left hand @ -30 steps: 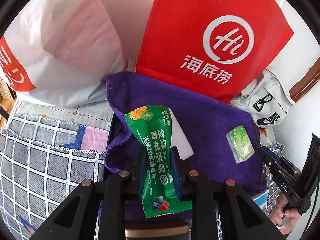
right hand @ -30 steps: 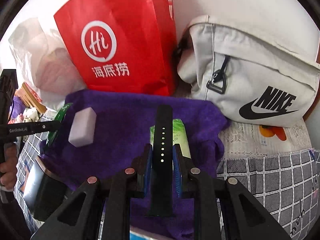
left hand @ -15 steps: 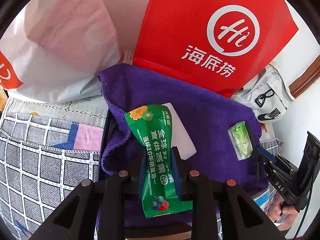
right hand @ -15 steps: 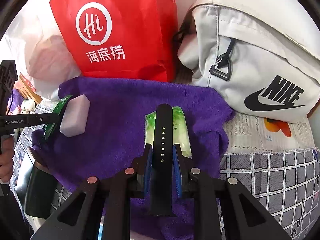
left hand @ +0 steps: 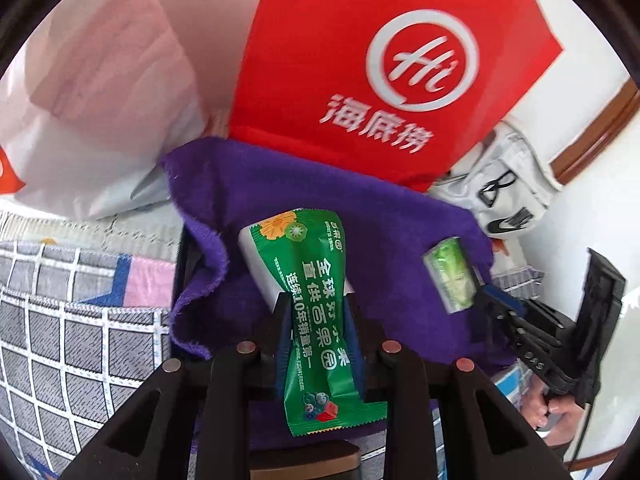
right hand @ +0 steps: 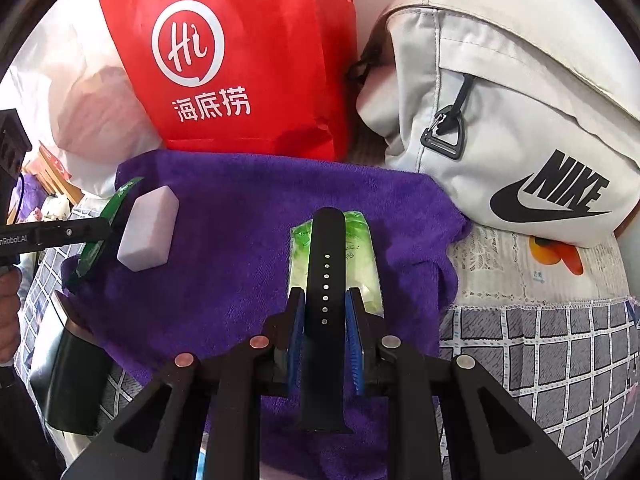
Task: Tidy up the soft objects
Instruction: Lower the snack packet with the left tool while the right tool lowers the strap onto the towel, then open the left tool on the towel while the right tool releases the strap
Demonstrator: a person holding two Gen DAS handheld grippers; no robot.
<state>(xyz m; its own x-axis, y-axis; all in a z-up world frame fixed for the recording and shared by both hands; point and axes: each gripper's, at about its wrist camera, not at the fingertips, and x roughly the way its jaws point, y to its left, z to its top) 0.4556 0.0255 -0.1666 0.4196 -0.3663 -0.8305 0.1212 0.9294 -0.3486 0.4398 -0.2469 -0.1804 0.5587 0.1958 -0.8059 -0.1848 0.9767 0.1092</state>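
Note:
My left gripper (left hand: 317, 308) is shut on a green snack packet (left hand: 304, 248), held upright over a purple towel (left hand: 360, 220). A lilac block (left hand: 256, 264) lies on the towel just behind the packet. My right gripper (right hand: 325, 294) is shut on a black watch strap (right hand: 328, 236), which hangs above a pale green tissue pack (right hand: 362, 264) lying on the towel (right hand: 240, 208). In the right wrist view the lilac block (right hand: 148, 236) sits at the towel's left side. The same tissue pack (left hand: 450, 276) shows at the right in the left wrist view.
A red paper bag (right hand: 240, 60) stands behind the towel, a white Nike bag (right hand: 520, 140) to its right and a white plastic bag (left hand: 100, 100) to its left. Checked cloth (right hand: 540, 360) covers the surface. A dark box (right hand: 68, 380) sits under the towel's left edge.
The left gripper has turned a little; the lilac block now shows left of and behind the packet instead of right of it. The right gripper and strap have barely shifted.

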